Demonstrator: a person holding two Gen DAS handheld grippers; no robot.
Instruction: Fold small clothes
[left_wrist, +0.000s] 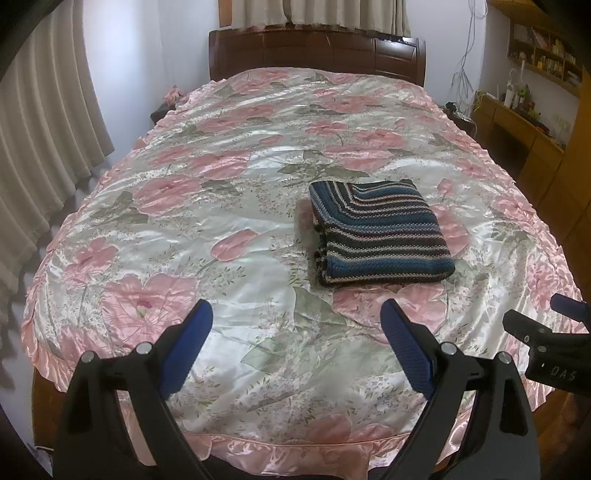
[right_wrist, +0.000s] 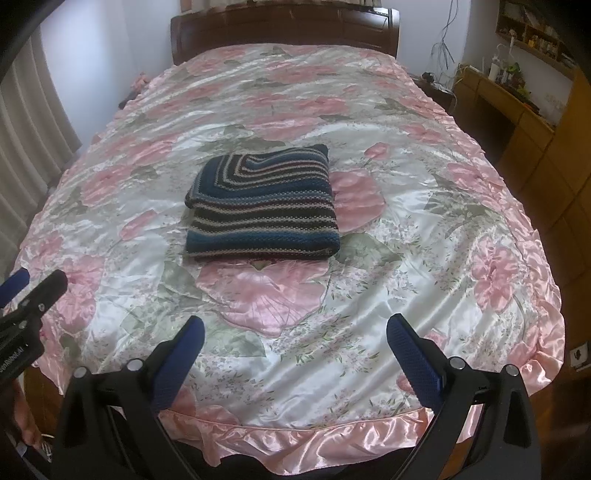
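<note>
Hovering apart and empty, both grippers, left (left_wrist: 295, 317) and right (right_wrist: 295, 332), face the folded sweater (left_wrist: 380, 232) (seemingly finished); next, probably nothing.

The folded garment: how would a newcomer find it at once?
Start from the bed with the shiny pink floral cover. The folded garment lies on its middle area, both open grippers held short of it. It alone is dark, knitted, blue with pale stripes.

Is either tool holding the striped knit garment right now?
No: the folded striped knit garment lies alone on the floral bedspread, both tools open.
</note>
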